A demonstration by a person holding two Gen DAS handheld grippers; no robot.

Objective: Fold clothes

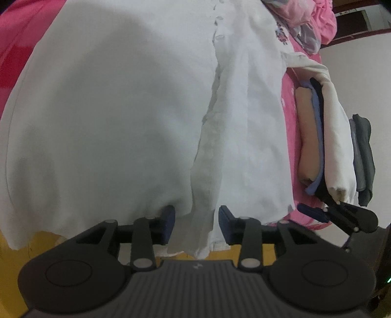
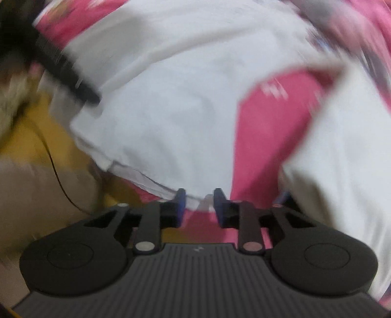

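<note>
A white garment (image 1: 127,110) lies spread over a pink bedsheet (image 1: 17,49), with a long fold (image 1: 207,146) running toward me. My left gripper (image 1: 196,221) is open at the near hem, and the bunched end of that fold hangs between its blue pads (image 1: 169,220). The right gripper (image 1: 317,210) shows at the garment's near right corner. In the blurred right wrist view the white garment (image 2: 171,110) fills the middle. My right gripper (image 2: 200,205) stands open at its hem with a bit of white edge between the fingers. The dark blurred left gripper (image 2: 68,73) is at upper left.
A stack of folded clothes (image 1: 334,137) in beige, lilac, black, white and grey lies on the bed to the right. A heap of pink and grey clothes (image 1: 305,19) sits at the far right. A yellow surface (image 1: 24,269) borders the bed's near edge.
</note>
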